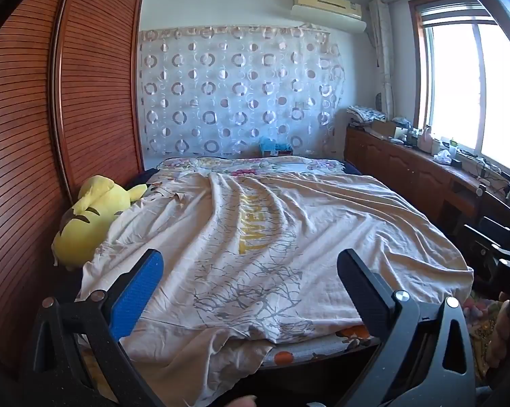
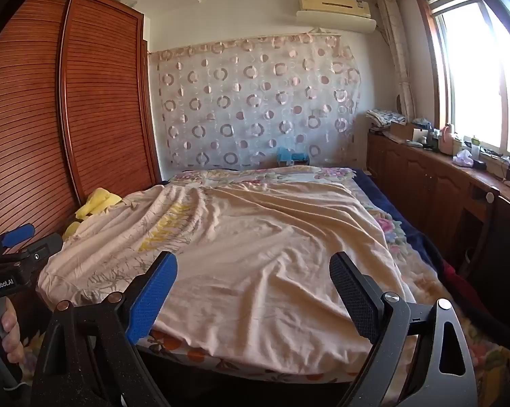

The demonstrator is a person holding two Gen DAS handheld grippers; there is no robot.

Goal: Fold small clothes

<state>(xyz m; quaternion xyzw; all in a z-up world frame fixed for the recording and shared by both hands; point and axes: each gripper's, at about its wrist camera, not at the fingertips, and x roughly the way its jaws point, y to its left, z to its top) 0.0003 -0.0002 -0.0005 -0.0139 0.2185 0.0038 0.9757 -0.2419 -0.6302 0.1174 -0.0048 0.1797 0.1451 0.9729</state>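
Note:
A pale pink garment (image 1: 255,237) with grey branch print and yellow letters lies spread flat over the bed (image 1: 322,349), its near hem at the bed's front edge. The same garment (image 2: 255,244) fills the right wrist view. My left gripper (image 1: 249,264) hovers above the near hem, jaws wide open, nothing between them. My right gripper (image 2: 253,269) hangs open over the near right part of the cloth, also holding nothing. The left gripper's body (image 2: 14,257) shows at the left edge of the right wrist view, held by a hand (image 2: 7,332).
A yellow plush toy (image 1: 92,217) lies at the bed's left side against a slatted wooden wardrobe (image 1: 68,118). A wooden cabinet (image 1: 407,169) with clutter runs along the right under the window (image 1: 475,95). A floral quilt (image 2: 271,173) lies at the bed's far end.

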